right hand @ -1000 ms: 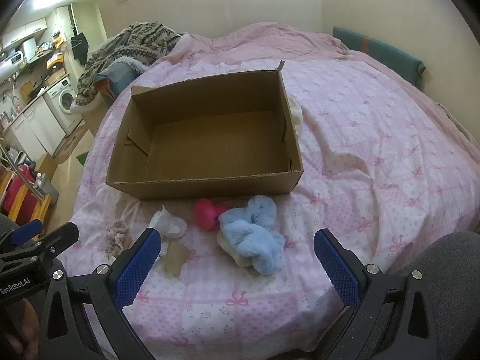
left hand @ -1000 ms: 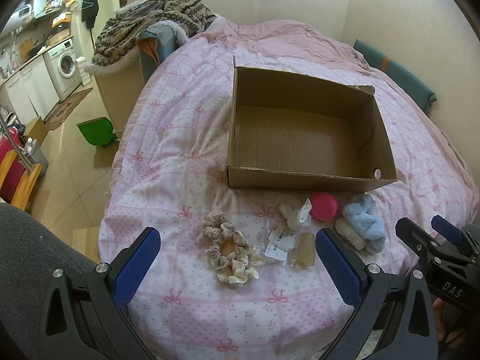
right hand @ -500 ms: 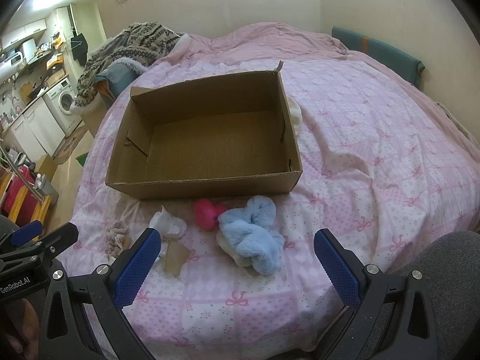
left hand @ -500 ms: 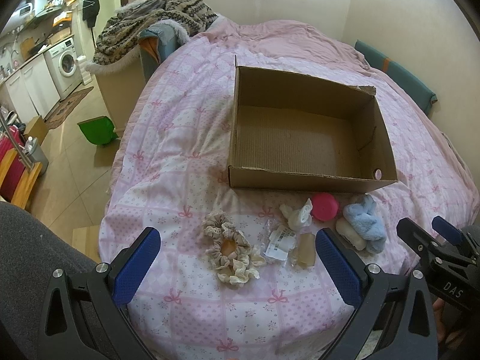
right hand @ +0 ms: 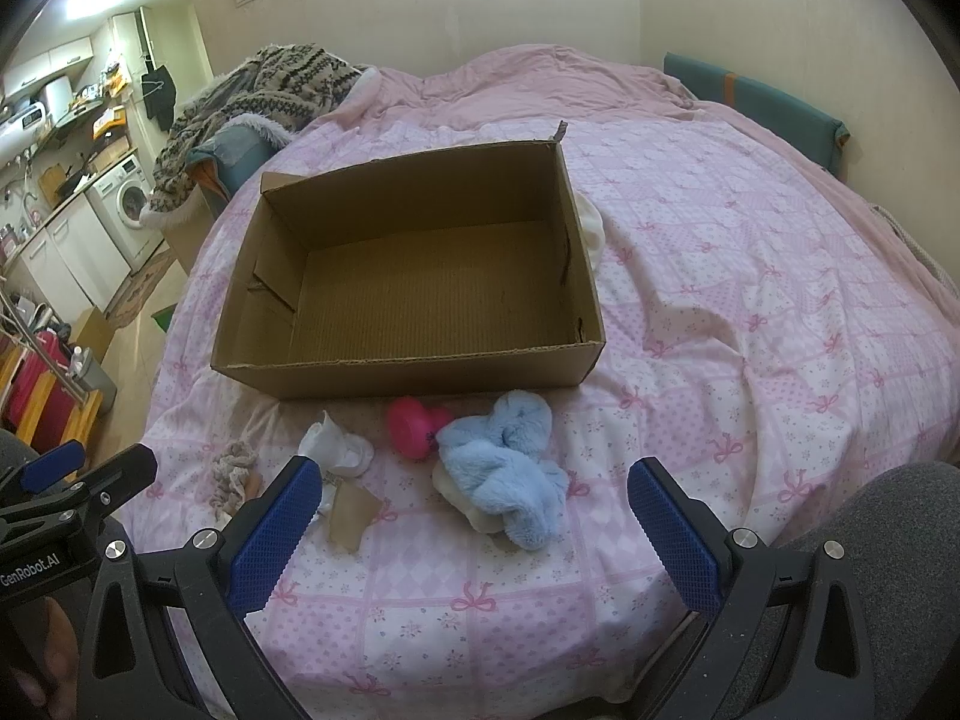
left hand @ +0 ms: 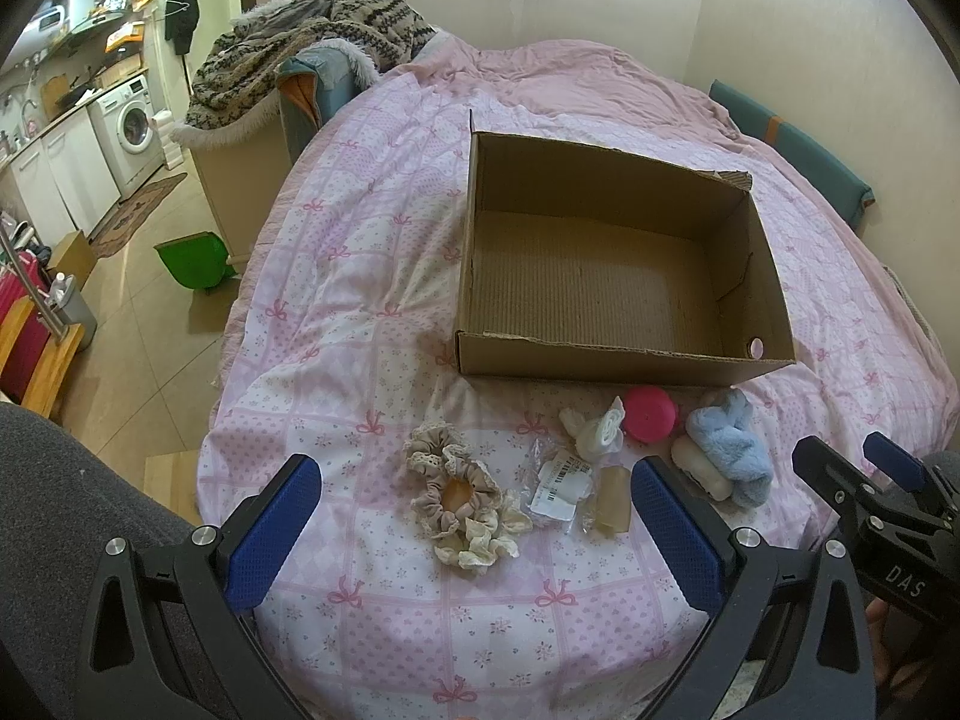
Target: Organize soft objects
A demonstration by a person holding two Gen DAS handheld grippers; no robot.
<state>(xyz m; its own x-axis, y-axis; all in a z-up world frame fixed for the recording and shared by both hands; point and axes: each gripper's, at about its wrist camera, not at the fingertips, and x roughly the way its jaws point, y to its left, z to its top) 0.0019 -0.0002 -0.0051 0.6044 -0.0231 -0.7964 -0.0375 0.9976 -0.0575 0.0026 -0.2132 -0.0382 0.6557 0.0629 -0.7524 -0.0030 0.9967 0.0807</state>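
Observation:
An empty open cardboard box [left hand: 624, 354] [right hand: 414, 369] sits on the pink bed. In front of it lie beige scrunchies [left hand: 459, 498] [right hand: 235, 471], a clear packet with a label [left hand: 561, 483], a tan piece [left hand: 613, 501] [right hand: 351, 513], a white cloth [left hand: 594, 429] [right hand: 339, 450], a pink round item [left hand: 649, 414] [right hand: 414, 426] and a fluffy blue item [left hand: 729, 447] [right hand: 510, 462] on a cream one. My left gripper [left hand: 474, 525] is open above the scrunchies. My right gripper [right hand: 474, 525] is open above the blue item.
The bed's left edge drops to a tiled floor with a green bin [left hand: 192, 264]. A patterned blanket [left hand: 300, 42] lies on a chair beyond the bed. A teal cushion [left hand: 804, 156] lines the right wall. Dark-trousered legs [left hand: 72, 516] flank the grippers.

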